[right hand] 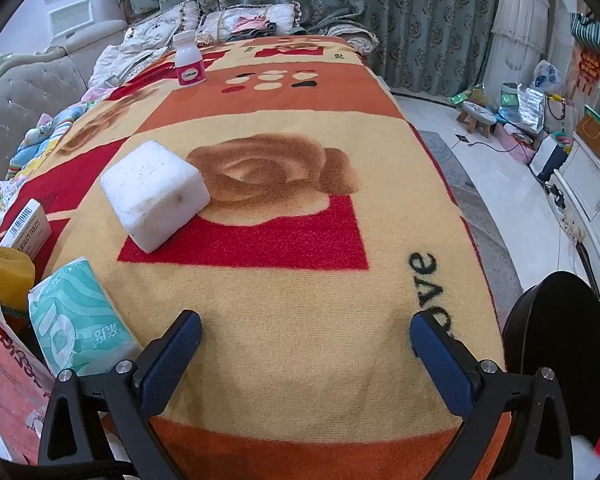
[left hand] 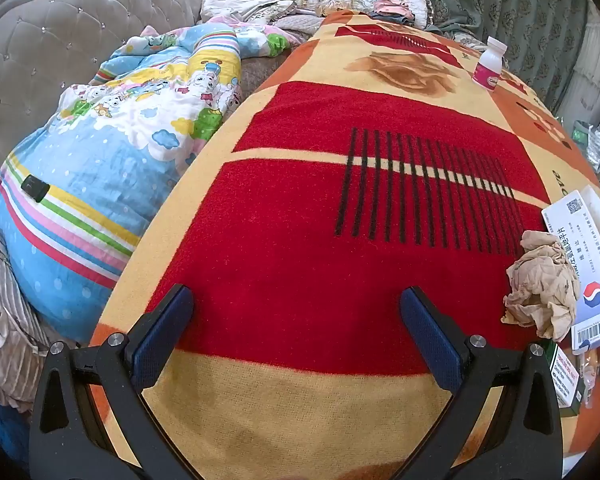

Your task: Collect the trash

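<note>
I have both tools hanging over the red, yellow and orange patterned blanket (left hand: 300, 208), and neither grips anything. My left gripper (left hand: 296, 312) has its blue-padded fingers spread wide, with only bare red pile between them. The nearest trash on that side is a crumpled ball of brownish paper (left hand: 540, 284), lying off to the right of the right finger, near it but not touching, and resting partly against a flat white printed medicine box (left hand: 588, 264) at the blanket's edge. Far ahead, a small white pill bottle with a pink label (left hand: 489, 65) stands upright, well apart from the tool. A cartoon-print blue quilt (left hand: 100, 168) is bunched to the left against the grey tufted sofa back (left hand: 60, 40). My right gripper (right hand: 306, 340) is likewise spread wide over yellow pile, with nothing between its pads. A white foam block (right hand: 154, 194) lies ahead and to the left of it, clear of the fingers. Just beside the left finger sits a teal and white soft tissue pack (right hand: 76, 320), with a yellow sponge (right hand: 8, 268) and a small white tablet carton (right hand: 28, 228) beyond it. The same bottle stands far ahead. A round black bin (right hand: 560, 344) sits close at the right, off the blanket's edge.
</note>
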